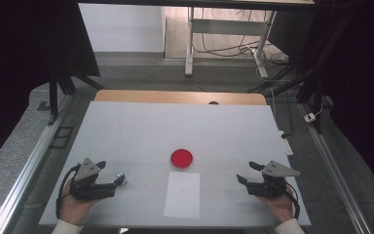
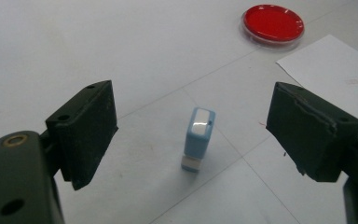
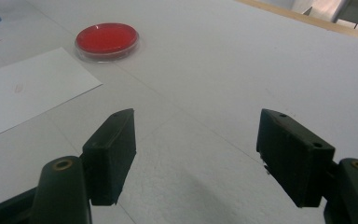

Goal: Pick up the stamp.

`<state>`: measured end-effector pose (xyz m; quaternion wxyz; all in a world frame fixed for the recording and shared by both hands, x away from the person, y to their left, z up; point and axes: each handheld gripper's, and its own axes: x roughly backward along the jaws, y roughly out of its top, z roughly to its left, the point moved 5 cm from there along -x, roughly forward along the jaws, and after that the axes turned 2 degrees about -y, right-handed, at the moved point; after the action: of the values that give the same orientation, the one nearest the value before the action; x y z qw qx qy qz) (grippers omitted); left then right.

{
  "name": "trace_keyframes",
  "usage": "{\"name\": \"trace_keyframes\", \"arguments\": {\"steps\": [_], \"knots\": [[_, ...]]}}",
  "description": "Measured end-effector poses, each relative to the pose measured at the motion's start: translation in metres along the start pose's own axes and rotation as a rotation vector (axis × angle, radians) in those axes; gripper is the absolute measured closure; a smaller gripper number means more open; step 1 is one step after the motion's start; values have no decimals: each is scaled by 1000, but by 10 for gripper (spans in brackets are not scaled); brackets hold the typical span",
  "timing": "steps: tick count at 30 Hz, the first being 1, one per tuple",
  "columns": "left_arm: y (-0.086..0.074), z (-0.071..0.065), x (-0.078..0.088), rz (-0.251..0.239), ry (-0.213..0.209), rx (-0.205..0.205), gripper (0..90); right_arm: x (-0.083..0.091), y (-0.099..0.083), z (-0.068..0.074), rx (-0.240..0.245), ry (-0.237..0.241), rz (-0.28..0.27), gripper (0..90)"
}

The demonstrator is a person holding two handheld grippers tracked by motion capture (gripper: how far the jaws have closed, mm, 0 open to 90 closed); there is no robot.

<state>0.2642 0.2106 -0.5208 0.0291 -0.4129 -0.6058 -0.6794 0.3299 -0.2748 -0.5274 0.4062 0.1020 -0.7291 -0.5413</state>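
Table (image 1: 126, 126), white and wide, takes up most of the high view, with a person's two hands coming in from the near edge, each holding a black two-jaw gripper. A white sheet of paper (image 1: 182, 195) lies flat near the middle of the near edge. Just beyond its far end sits a round red ink pad (image 1: 181, 159) in a clear rim, close to the paper but apart from it.

The left gripper (image 1: 111, 176) rests at the near left of the table, its jaws spread wide and holding nothing. Right in front of it lies the small pale blue stamp (image 1: 121, 178), the thing this work seems to turn on. In the left gripper view the stamp (image 2: 199, 138) lies between the two open jaws, touching neither, nearer the middle than either side. Its long axis runs roughly along the line of the gripper's reach, pointing away from the camera and tilted a little to the right, so the jaws face its two long sides. A straight closing would likely catch it across its narrow width.

The right gripper (image 1: 246, 172) sits at the near right, well apart from the stamp, jaws likewise spread and empty, pointing toward the ink pad (image 3: 107, 41) and paper (image 3: 25, 91). The left hand is plainly the nearer one.
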Motion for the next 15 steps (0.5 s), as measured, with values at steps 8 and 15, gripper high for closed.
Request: {"name": "trace_keyframes", "arguments": {"steps": [8,15], "knots": [[7,3,-12,58,0,-12,212,-2,0,2,6,0,4,279],[4,-1,-24,114,-53,-74,319,-3,-1,2,8,8,10,279]]}}
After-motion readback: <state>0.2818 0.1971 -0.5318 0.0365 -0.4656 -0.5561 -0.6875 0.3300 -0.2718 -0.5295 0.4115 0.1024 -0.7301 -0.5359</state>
